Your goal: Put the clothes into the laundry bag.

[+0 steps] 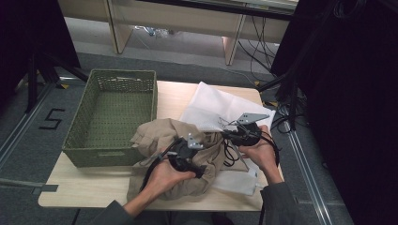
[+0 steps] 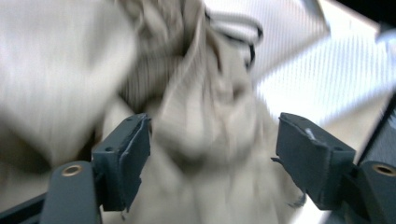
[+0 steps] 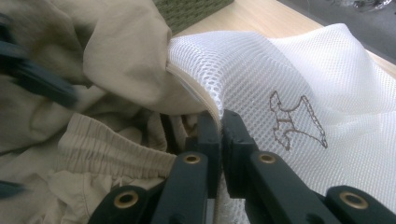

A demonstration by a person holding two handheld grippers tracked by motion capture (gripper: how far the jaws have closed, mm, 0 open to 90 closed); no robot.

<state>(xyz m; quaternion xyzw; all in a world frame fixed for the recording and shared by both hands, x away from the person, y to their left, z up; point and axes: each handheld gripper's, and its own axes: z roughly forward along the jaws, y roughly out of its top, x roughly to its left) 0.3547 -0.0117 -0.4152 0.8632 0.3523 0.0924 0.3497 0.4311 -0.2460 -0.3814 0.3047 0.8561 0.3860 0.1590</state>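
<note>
Right tool (image 3: 219,122) on mesh bag (image 3: 299,84)

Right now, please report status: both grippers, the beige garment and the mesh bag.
Right gripper shut on mesh bag edge. Left gripper open over beige garment. Garment partly in the bag mouth. Green basket beside, not in the way.

We saw a light wood table (image 1: 94,187) on grey floor (image 1: 28,140), a black "5" mark (image 1: 51,118) at left, pale wood desk legs (image 1: 119,28) behind, black curtains (image 1: 356,93) right, cables (image 1: 260,51) trailing.
</note>
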